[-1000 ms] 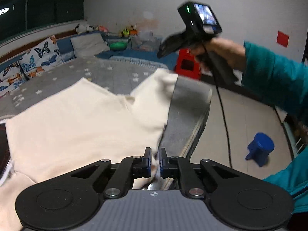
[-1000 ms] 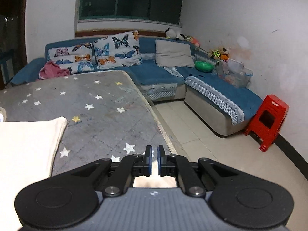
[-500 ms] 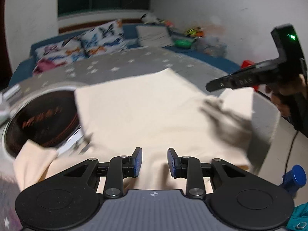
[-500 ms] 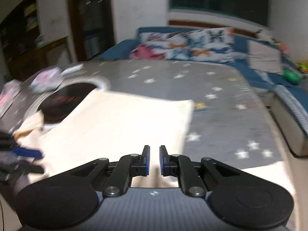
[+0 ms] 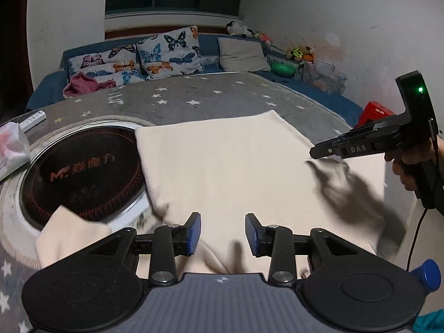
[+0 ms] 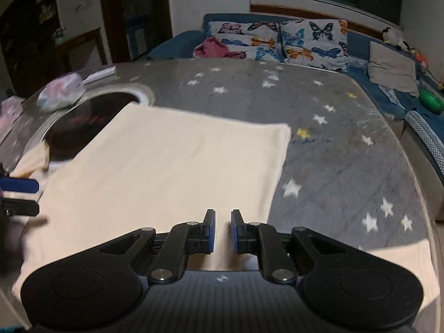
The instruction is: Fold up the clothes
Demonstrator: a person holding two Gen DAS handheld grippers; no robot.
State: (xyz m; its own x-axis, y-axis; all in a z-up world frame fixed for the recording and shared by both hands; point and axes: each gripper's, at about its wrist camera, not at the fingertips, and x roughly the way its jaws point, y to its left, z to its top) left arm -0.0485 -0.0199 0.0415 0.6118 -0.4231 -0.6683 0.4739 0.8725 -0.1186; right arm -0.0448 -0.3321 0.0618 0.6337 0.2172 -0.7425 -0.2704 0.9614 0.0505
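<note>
- A cream garment is seen spread flat on the grey star-patterned table cover; one folded edge runs across its far side.
- The garment's left edge overlaps the round black cooktop set into the table; a loose cream flap lies over the cooktop's near rim.
- Left gripper: held above the garment's near edge. The jaws have just been opening and stand moderately apart; nothing is between the blue pads, with cloth visible only below the gap.
- Right gripper: held over the garment's near right portion. The jaws are narrowly parted, with nothing pinched; its motion over the last second was too slight to call.
- In the left wrist view the right gripper is seen from the side, held in a hand above the garment's right edge, its shadow cast on the cloth.
- A blue sofa with butterfly cushions is noted behind the table.
- The right wrist view is motion-blurred on the left.
</note>
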